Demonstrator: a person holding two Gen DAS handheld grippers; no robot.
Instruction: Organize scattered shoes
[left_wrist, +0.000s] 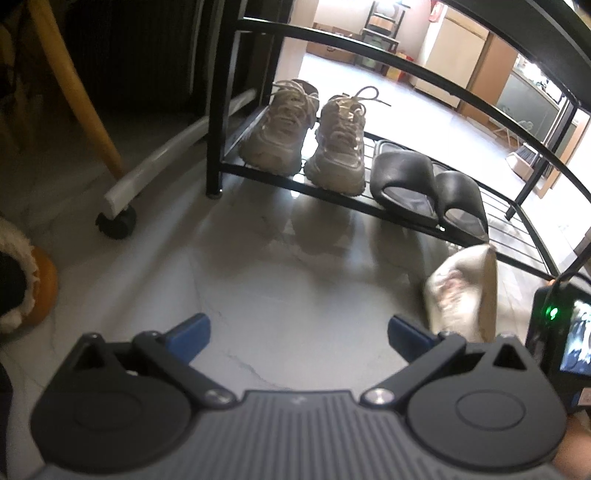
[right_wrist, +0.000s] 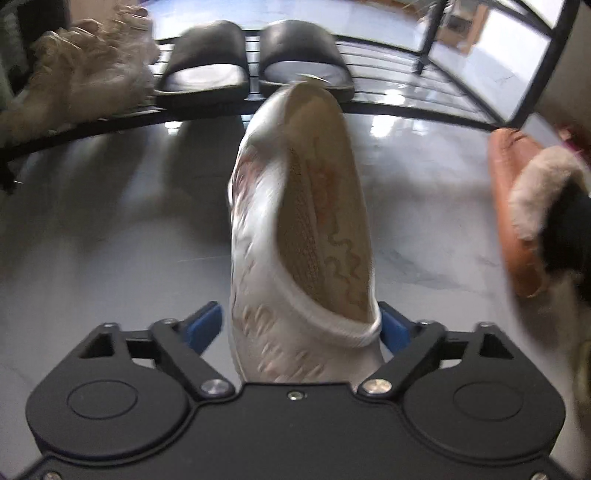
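Note:
My right gripper (right_wrist: 301, 325) is shut on a white sneaker (right_wrist: 299, 221), held on its side above the floor, toe toward the black shoe rack (right_wrist: 406, 107). The same sneaker shows at the right of the left wrist view (left_wrist: 461, 291). On the rack's bottom shelf (left_wrist: 258, 173) stand a pair of beige laced sneakers (left_wrist: 306, 140) and a pair of black slides (left_wrist: 428, 184), also in the right wrist view (right_wrist: 255, 59). My left gripper (left_wrist: 298, 338) is open and empty over the floor in front of the rack.
A brown fur-lined slipper (right_wrist: 528, 218) lies on the floor at the right. Another fur-lined shoe (left_wrist: 22, 280) lies at the left edge. A white wheeled base (left_wrist: 122, 206) and a wooden chair leg (left_wrist: 77, 88) stand left of the rack. The floor is glossy marble.

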